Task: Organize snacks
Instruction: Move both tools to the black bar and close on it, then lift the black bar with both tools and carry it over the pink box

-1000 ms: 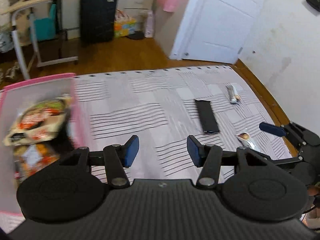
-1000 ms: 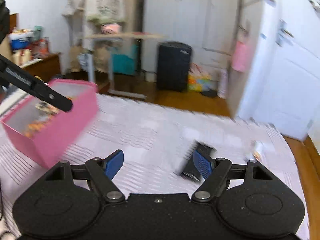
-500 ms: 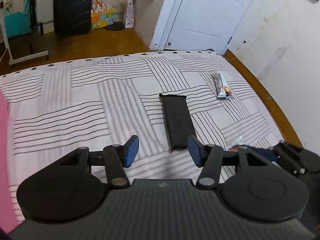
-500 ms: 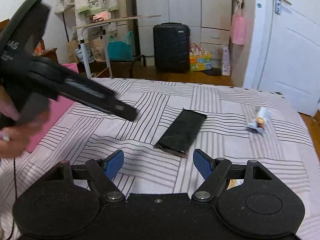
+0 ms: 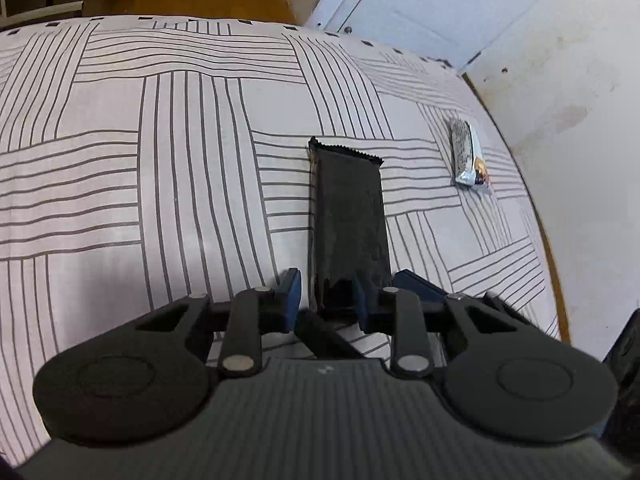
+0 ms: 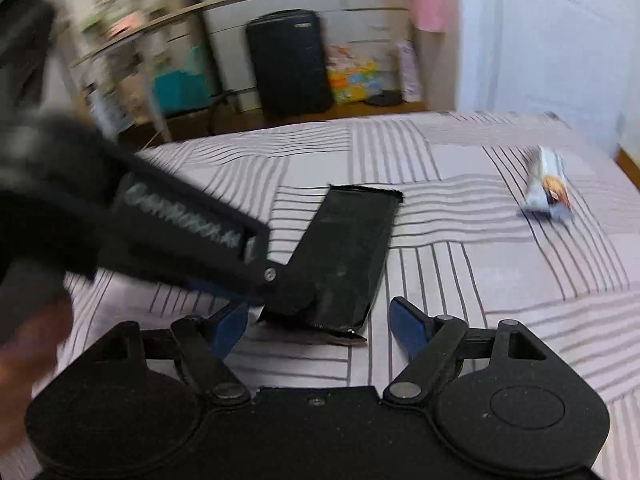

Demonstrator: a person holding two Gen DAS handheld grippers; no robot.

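Note:
A long black snack packet (image 5: 348, 216) lies on the striped bed sheet (image 5: 160, 160); it also shows in the right wrist view (image 6: 348, 248). My left gripper (image 5: 326, 300) is open, its blue pads on either side of the packet's near end, close to it. In the right wrist view the left gripper's fingers (image 6: 248, 276) reach onto that near end. My right gripper (image 6: 320, 326) is open and empty just in front of the packet. A small silver snack bar (image 5: 466, 152) lies further right; it also shows in the right wrist view (image 6: 548, 186).
The bed's right edge runs along a white wall (image 5: 568, 100) with a white door (image 5: 400, 0) behind. A black suitcase (image 6: 288, 60), a folding table (image 6: 160, 28) and bags stand on the wooden floor beyond the bed.
My left gripper swung away from the pink bin, moved right and down to the black packet, and its jaws narrowed around the near end. My right gripper drew closer to the packet.

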